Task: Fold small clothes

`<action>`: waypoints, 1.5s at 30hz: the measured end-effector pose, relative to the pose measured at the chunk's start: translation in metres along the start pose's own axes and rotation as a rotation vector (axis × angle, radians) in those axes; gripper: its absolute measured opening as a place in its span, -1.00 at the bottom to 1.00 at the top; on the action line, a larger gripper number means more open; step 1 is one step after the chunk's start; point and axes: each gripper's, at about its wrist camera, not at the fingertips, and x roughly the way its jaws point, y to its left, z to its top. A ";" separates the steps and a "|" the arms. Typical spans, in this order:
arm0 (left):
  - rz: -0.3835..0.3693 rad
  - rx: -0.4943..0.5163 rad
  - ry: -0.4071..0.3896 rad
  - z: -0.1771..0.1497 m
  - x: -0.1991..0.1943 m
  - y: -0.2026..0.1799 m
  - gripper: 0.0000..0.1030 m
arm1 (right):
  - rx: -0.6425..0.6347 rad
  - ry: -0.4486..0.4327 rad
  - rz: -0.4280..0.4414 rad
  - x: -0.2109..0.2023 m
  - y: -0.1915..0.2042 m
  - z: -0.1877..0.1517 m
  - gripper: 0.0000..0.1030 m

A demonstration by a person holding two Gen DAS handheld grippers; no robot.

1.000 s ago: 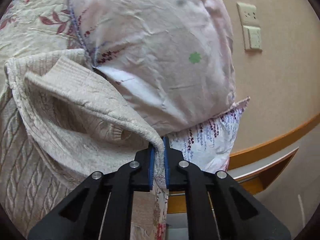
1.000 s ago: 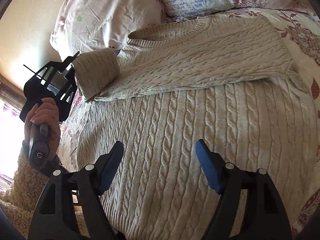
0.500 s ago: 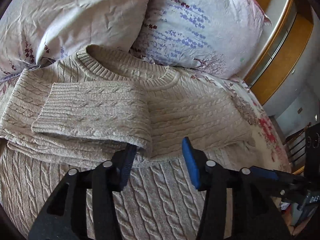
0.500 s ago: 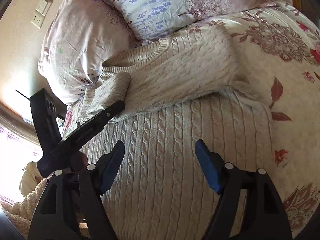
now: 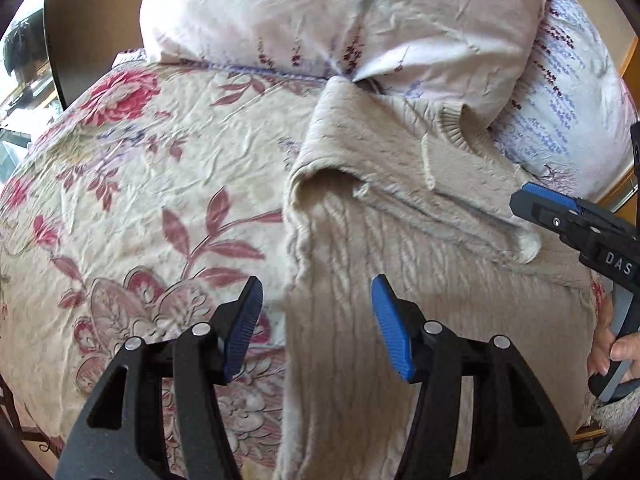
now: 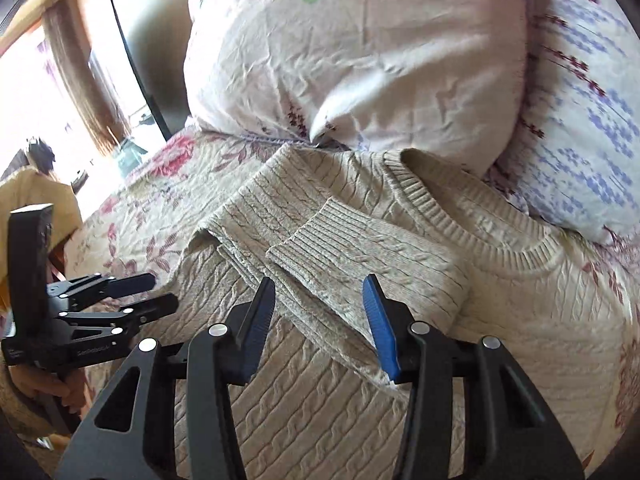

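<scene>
- Nearest the onlooker, the left gripper [image 5: 316, 320], a black two-finger tool with blue ribbed pads, hovers with its jaws apart and nothing between them, straddling the left side edge of the cream cable-knit sweater [image 5: 400, 280]. One pad hangs over the knit, the other over the quilt. A closing bite here could catch the bedcover along with the wool and drag both.
- The right gripper [image 6: 318, 316], of the same make, has just been closing its jaws; they stand apart over the near edge of the folded-in sleeve [image 6: 360, 264], and no pad presses on cloth that can be seen. If they shut on only the top layer, the sleeve would likely peel back out of its fold.
- The sweater lies face up on the floral quilted bedspread [image 5: 140, 200], body toward the viewer, both sleeves apparently crossed over the chest. The ribbed cuff [image 6: 320, 228] sits loose on top, so a quick lift of the hem could well shake it askew.
- The person's hand [image 5: 608, 348] on the right tool's handle is just beside the sweater's right edge; the two tools work near each other and could collide over a narrow garment.
- Farther off, the ribbed collar [image 6: 460, 216] is tucked against the wrinkled pale pink pillow [image 6: 360, 60] and the white pillow printed with blue sprigs [image 6: 592, 128]. A fold carried up toward the neck may snag or bunch under these pillows, since the collar has no free room beyond it.
</scene>
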 end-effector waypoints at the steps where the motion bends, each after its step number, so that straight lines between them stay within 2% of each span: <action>1: 0.002 -0.004 0.013 -0.003 0.002 0.005 0.09 | -0.026 0.017 -0.016 0.007 0.005 -0.001 -0.10; 5: 0.001 0.032 0.005 -0.011 -0.002 0.006 0.10 | -0.088 0.070 -0.073 0.030 0.014 0.000 -0.12; 6: 0.001 0.037 0.006 -0.012 -0.002 0.006 0.11 | -0.103 0.078 -0.097 0.035 0.015 0.000 -0.15; 8: -0.010 0.035 0.007 -0.011 -0.002 0.007 0.14 | -0.110 0.084 -0.125 0.042 0.014 0.002 -0.34; 12: -0.022 0.046 0.005 -0.012 0.000 0.006 0.21 | -0.111 0.076 -0.153 0.046 0.016 0.004 -0.37; 14: -0.026 0.054 0.006 -0.012 0.001 0.005 0.24 | -0.140 0.077 -0.167 0.049 0.019 0.003 -0.84; 15: -0.026 0.058 0.007 -0.012 0.001 0.004 0.26 | -0.131 0.066 -0.167 0.048 0.018 0.004 -0.84; 19: -0.033 0.058 0.004 -0.012 0.001 0.004 0.29 | 0.036 -0.025 -0.138 0.024 -0.009 0.005 -0.86; 22: -0.046 0.045 0.001 -0.012 0.000 0.006 0.29 | 0.213 -0.147 -0.145 -0.012 -0.047 -0.005 -0.86; 25: -0.049 0.039 -0.003 -0.012 0.000 0.006 0.31 | 0.452 -0.301 -0.188 -0.056 -0.099 -0.037 -0.86; 27: -0.048 0.038 -0.005 -0.012 -0.001 0.006 0.33 | 0.639 -0.362 -0.233 -0.077 -0.136 -0.072 -0.86; 29: -0.047 0.036 -0.009 -0.013 -0.001 0.005 0.33 | 0.814 -0.348 -0.249 -0.083 -0.165 -0.114 -0.86; 31: -0.049 0.035 -0.011 -0.013 -0.001 0.006 0.35 | 0.908 -0.284 -0.262 -0.077 -0.182 -0.148 -0.86; 33: -0.049 0.039 -0.012 -0.014 -0.001 0.005 0.36 | 0.995 -0.230 -0.193 -0.066 -0.194 -0.173 -0.85; 35: -0.049 0.044 -0.010 -0.014 -0.001 0.004 0.36 | 1.079 -0.228 -0.119 -0.062 -0.201 -0.189 -0.83; 38: -0.052 0.044 -0.008 -0.013 -0.001 0.005 0.36 | 1.139 -0.248 -0.049 -0.062 -0.208 -0.195 -0.68; 42: -0.055 0.039 -0.007 -0.013 -0.002 0.005 0.36 | 1.162 -0.259 -0.045 -0.063 -0.210 -0.193 -0.53; 44: -0.060 0.028 -0.008 -0.013 -0.002 0.006 0.36 | 1.149 -0.256 -0.087 -0.065 -0.211 -0.190 -0.55; 45: -0.063 0.022 -0.009 -0.013 -0.003 0.007 0.36 | 1.128 -0.235 -0.129 -0.065 -0.212 -0.188 -0.65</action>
